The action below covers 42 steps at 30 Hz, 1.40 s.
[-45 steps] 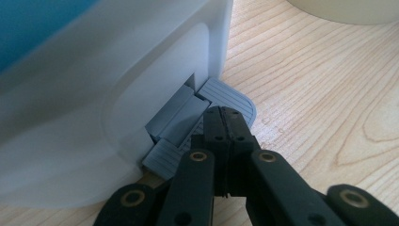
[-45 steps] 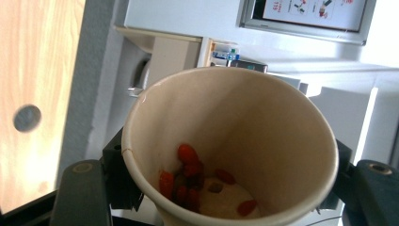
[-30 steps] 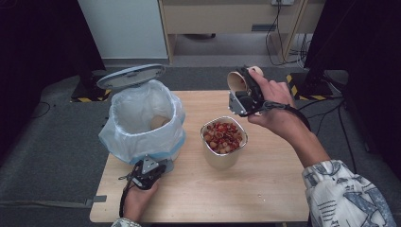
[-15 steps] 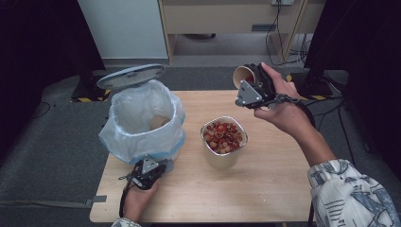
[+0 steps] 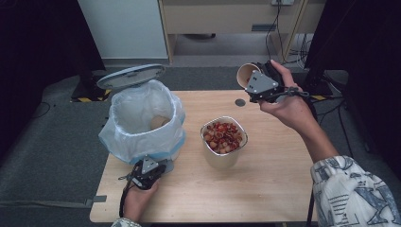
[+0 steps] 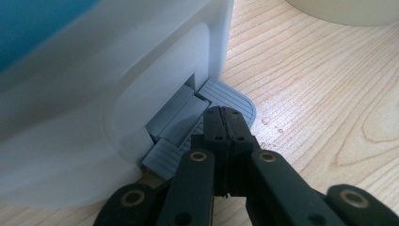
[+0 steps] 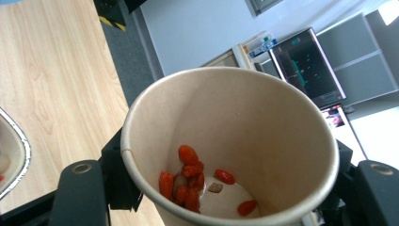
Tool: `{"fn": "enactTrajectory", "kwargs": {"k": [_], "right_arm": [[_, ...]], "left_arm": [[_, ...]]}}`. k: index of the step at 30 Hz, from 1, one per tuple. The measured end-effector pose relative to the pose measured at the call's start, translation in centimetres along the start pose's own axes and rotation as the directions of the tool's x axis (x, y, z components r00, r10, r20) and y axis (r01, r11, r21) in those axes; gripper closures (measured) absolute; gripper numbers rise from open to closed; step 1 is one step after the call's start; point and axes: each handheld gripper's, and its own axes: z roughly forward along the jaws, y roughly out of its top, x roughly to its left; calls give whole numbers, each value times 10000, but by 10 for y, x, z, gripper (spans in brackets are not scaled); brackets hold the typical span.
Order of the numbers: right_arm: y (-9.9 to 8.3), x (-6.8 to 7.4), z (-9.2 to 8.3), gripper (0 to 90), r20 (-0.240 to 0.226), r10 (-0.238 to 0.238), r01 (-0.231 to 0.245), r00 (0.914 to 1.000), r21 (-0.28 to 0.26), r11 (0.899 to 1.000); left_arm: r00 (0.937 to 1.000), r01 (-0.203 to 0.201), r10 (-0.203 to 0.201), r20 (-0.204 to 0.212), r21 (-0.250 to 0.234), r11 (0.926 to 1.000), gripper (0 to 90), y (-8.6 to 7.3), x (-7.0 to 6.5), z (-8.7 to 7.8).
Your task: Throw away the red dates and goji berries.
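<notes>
My right gripper [image 5: 256,80] is shut on a brown paper cup [image 5: 245,74], held tilted in the air over the table's far right side. In the right gripper view the cup [image 7: 263,117] has a few red berries [image 7: 188,181] left at its bottom. A pale tub [image 5: 221,160] heaped with red berries [image 5: 223,136] stands mid-table. My left gripper [image 5: 150,169] is shut, its tip [image 6: 226,117] resting on the grey foot pedal [image 6: 237,99] of a white pedal bin [image 5: 142,137]. The bin's lid [image 5: 131,75] stands open.
The bin has a clear plastic liner, and a brown item [image 5: 158,122] lies inside it. A small dark round spot [image 5: 240,102] marks the wooden table [image 5: 283,189] behind the tub. Dark curtains and cabinets stand beyond the table.
My right hand has carried the cup to the right and a little upward, away from the tub. The left gripper has stayed on the pedal and the lid has stayed up.
</notes>
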Motion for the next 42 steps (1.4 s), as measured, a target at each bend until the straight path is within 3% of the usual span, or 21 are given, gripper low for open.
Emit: {"fn": "enactTrajectory", "kwargs": {"k": [4, 8, 16, 21, 28, 29, 30, 33, 40, 41, 42], "right_arm": [[-6, -2, 2, 297, -180, 421, -422, 9990, -41, 9991], [-11, -4, 3, 296, -431, 1134, -1146, 9926, -274, 9930], [-15, -7, 5, 295, -694, 1734, -1765, 9824, -421, 9834], [-20, -9, 7, 295, -990, 2350, -2408, 9669, -505, 9693], [-31, -10, 11, 295, -1160, 2894, -2962, 9502, -457, 9540], [-34, -12, 13, 295, -1223, 3206, -3286, 9393, -510, 9431], [-34, -12, 13, 295, -1223, 3206, -3286, 9393, -510, 9431], [-38, -15, 15, 295, -1348, 3651, -3756, 9212, -619, 9247], [-44, -15, 17, 295, -1496, 4002, -4123, 9041, -601, 9091], [-47, -16, 17, 295, -1585, 4219, -4359, 8927, -659, 8976], [-47, -16, 17, 295, -1585, 4219, -4359, 8927, -659, 8976]], "left_arm": [[10000, 0, 0, 0, 0, 10000, 890, 0, 0, 0], [10000, 10, -10, 7, -3, 10000, 890, 0, 0, 0], [10000, 8, -8, 18, -1, 10000, 890, 0, 0, 0], [10000, 1, -1, 10, 0, 10000, 890, 0, 0, 0], [10000, 2, -2, 17, -4, 10000, 890, 0, 0, 0], [10000, 4, -4, 13, -4, 10000, 890, 0, 0, 0], [10000, 4, -4, 13, -4, 10000, 890, 0, 0, 0], [10000, -6, 6, 11, 0, 10000, 890, 0, 0, 0], [10000, -6, 6, 18, -1, 10000, 890, 0, 0, 0], [10000, -8, 8, 17, 0, 10000, 890, 0, 0, 0], [10000, -3, 3, 21, -1, 10000, 890, 0, 0, 0]]}}
